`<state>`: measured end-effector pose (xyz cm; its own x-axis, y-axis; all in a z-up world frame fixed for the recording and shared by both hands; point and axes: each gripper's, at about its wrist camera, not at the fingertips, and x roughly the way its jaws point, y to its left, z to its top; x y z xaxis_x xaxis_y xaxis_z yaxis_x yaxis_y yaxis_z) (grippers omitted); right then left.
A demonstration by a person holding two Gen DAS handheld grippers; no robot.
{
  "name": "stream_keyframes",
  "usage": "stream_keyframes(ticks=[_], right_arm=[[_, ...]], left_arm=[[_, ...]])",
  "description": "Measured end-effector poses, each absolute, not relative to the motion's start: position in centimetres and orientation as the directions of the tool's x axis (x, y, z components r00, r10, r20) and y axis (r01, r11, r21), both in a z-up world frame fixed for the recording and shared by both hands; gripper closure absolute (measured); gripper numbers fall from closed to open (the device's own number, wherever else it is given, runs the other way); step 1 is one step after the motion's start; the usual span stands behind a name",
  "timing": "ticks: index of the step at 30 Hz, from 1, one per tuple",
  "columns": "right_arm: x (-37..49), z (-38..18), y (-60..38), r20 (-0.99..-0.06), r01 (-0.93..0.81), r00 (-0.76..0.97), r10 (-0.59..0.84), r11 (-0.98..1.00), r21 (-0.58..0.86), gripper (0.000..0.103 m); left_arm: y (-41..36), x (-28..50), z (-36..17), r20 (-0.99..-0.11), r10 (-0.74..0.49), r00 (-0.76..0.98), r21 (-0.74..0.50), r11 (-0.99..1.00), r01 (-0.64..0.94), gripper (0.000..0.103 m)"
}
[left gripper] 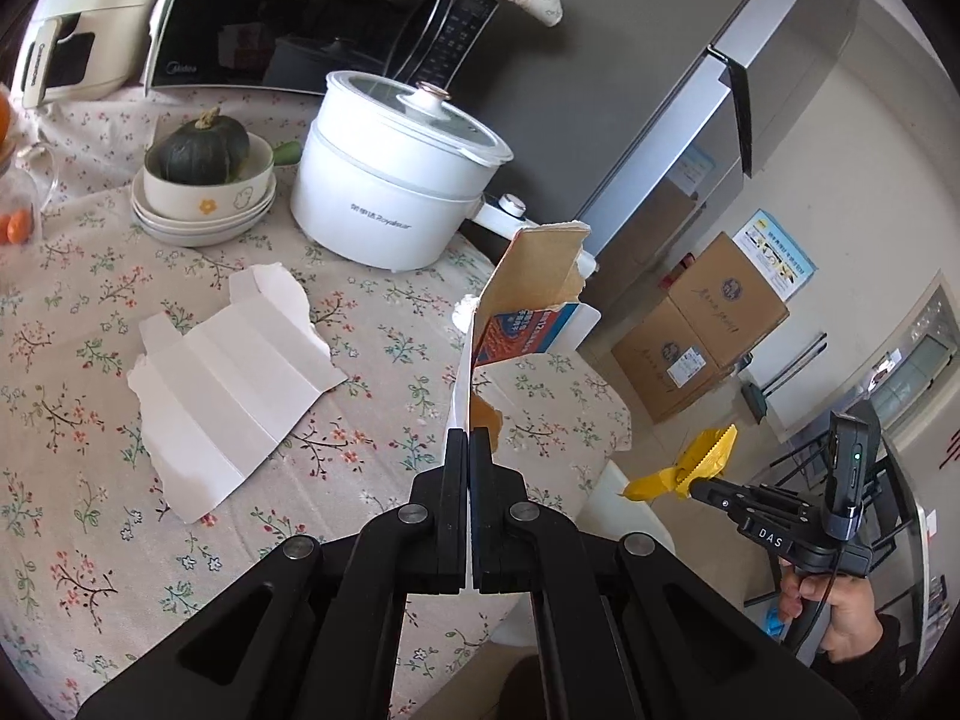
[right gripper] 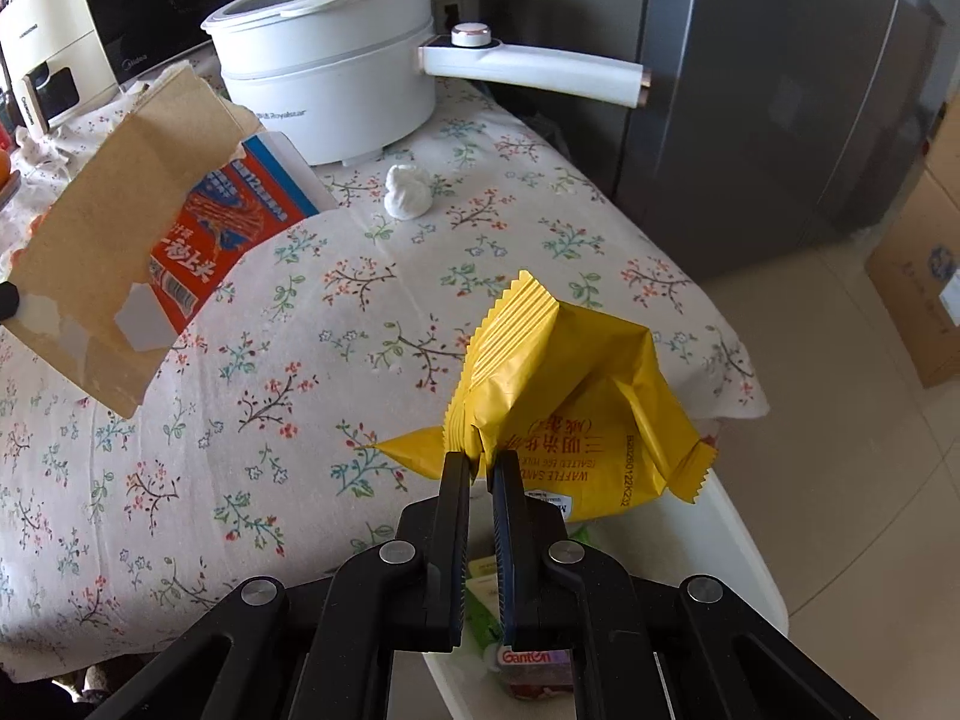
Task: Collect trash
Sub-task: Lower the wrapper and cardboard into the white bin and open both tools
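Observation:
My left gripper [left gripper: 467, 433] is shut on the lower edge of a torn cardboard box piece [left gripper: 534, 276], brown inside with red and blue print, held upright above the floral tablecloth. The same cardboard piece [right gripper: 138, 228] hangs at the left of the right wrist view. My right gripper [right gripper: 480, 459] is shut on a crumpled yellow snack wrapper [right gripper: 576, 396], held off the table's edge above a white bin [right gripper: 750, 570]. From the left wrist view, the right gripper [left gripper: 696, 486] and the yellow wrapper [left gripper: 711, 456] appear at lower right. A torn white card [left gripper: 234, 378] and a crumpled white tissue [right gripper: 408, 192] lie on the table.
A white electric pot [left gripper: 396, 180] with a long handle [right gripper: 540, 69] stands at the back, beside stacked bowls holding a green squash [left gripper: 198, 150] and a microwave [left gripper: 312, 12]. A grey fridge [right gripper: 780, 90] and cardboard boxes [left gripper: 702, 330] stand past the table. A bottle [right gripper: 534, 660] lies in the bin.

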<state>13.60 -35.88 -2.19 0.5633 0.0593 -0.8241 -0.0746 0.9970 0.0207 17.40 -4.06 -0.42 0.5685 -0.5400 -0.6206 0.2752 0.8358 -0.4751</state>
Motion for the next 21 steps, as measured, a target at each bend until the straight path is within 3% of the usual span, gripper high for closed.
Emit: stream_keyframes(ticks=[15,21], right_arm=[[11.7,-7.9,-44.0,-0.915,0.097,0.404,0.019,0.993,0.064,0.095],[11.4,-10.1,-45.6,-0.936,0.141,0.351,0.023,0.987,0.077,0.09]], left_arm=[[-11.1,15.4,-1.1,-0.646,-0.623,0.441,-0.488,0.781,0.389,0.103],[-14.3,14.9,-2.8,-0.687,-0.622,0.375,-0.477,0.776,0.414,0.103]])
